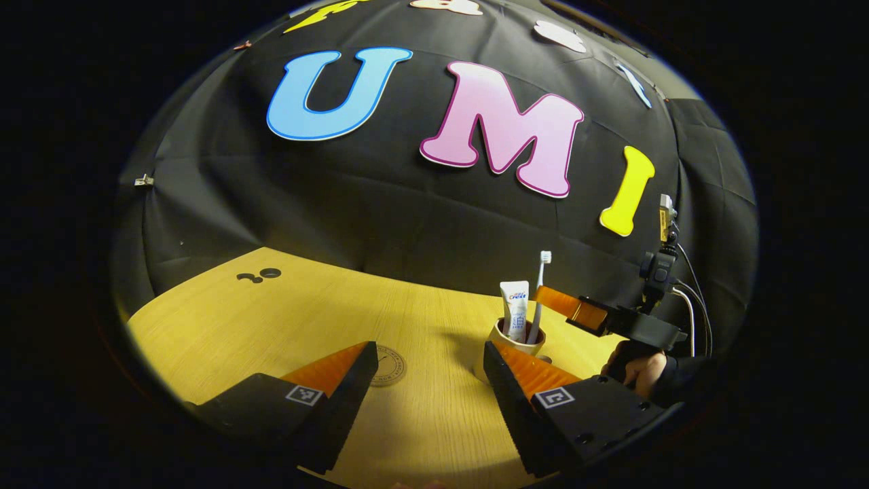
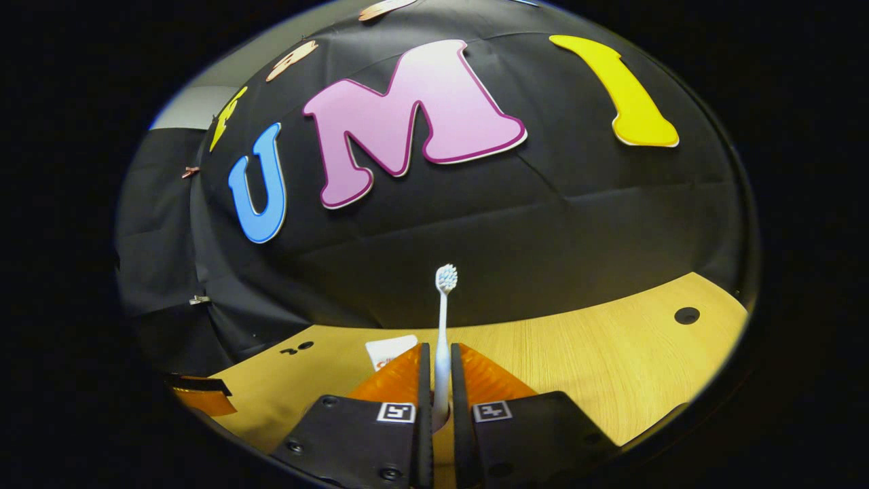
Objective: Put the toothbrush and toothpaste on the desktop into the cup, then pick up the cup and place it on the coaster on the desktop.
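Observation:
A beige cup [image 1: 481,363] stands on the wooden desktop [image 1: 285,326], partly behind my left gripper's right finger. A white toothpaste tube [image 1: 514,309] stands in it, beside an upright white toothbrush [image 1: 541,292]. My left gripper [image 1: 428,356] is open just in front of the cup, with nothing between its fingers. A round coaster [image 1: 388,365] lies behind its left finger. My right gripper [image 1: 567,309] reaches in from the right at the brush. In the right gripper view, my right gripper [image 2: 441,348] is shut on the toothbrush [image 2: 445,305] handle, with the toothpaste [image 2: 390,350] top to the left.
A hand [image 1: 638,370] holds the right gripper at the desk's right side. Small dark holes [image 1: 261,275] mark the far left of the desktop, and another hole [image 2: 687,315] sits far right. The black cloth wall rises right behind the desk. My left gripper's finger [image 2: 204,397] shows low left.

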### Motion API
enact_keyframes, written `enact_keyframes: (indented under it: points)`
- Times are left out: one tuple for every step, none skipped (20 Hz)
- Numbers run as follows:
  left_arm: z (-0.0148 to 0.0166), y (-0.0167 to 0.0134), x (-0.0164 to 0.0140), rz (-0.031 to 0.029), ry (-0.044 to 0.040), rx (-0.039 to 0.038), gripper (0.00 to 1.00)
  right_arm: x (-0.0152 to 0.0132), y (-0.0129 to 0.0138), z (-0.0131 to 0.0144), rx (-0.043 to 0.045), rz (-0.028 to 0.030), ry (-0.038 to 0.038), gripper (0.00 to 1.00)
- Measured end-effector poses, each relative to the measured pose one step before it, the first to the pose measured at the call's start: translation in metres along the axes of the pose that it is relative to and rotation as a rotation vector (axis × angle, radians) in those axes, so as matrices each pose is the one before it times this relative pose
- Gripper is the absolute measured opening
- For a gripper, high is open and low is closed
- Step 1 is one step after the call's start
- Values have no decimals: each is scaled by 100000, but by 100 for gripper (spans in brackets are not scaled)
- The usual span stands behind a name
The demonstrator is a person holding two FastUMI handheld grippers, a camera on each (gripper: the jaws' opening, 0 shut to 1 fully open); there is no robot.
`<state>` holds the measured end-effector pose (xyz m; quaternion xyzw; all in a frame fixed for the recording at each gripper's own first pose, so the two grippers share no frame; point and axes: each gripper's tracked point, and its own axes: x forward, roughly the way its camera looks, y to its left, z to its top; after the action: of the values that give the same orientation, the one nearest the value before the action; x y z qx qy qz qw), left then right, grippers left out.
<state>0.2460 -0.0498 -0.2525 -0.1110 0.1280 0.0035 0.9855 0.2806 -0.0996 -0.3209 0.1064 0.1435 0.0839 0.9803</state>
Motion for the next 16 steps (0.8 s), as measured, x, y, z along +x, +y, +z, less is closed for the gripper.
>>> enact_keyframes:
  points:
    - [-79,-293,47,-377,212,90,97,-496,479,-323,-334,954,310,25]
    - [-84,-241,68,-470,144,141,98,-523,417,-449,-715,961,1014,29]
    - [-9,-243,-45,-560,48,211,97,-506,580,-429,-844,1781,1153,39]
    - [-48,-263,12,-484,-119,304,97,-615,349,-173,-1899,713,951,40]
    - [-72,-175,15,-426,59,375,97,-332,159,-173,-1212,366,457,40]
    - [-178,-143,-36,-318,339,395,97,-384,174,112,-889,270,366,41]
    - [-65,-29,-155,-69,328,267,97,-325,184,349,48,622,241,47]
    - [-136,5,-109,110,281,79,97,-339,156,344,362,4,-197,48]
    - [-25,-28,-151,73,219,-114,97,-417,-59,453,369,-165,-205,49]
    - [-82,61,-308,95,52,-230,97,-300,-173,470,20,-604,1019,53]
    - [-8,131,-260,363,107,-85,97,-301,-163,169,-344,-517,1178,70]
    - [-149,122,-259,373,167,73,97,-340,-307,267,-720,-1023,1437,85]
    - [-54,192,-228,625,41,237,97,-6,-3,333,-49,715,1382,100]
    - [-130,202,-268,764,237,141,97,-244,-15,51,163,-445,1793,99]
    - [-129,173,-229,702,265,-139,97,29,-336,245,172,-953,2459,96]
    - [-265,291,-295,785,421,-418,97,-71,-59,86,437,-608,2491,96]
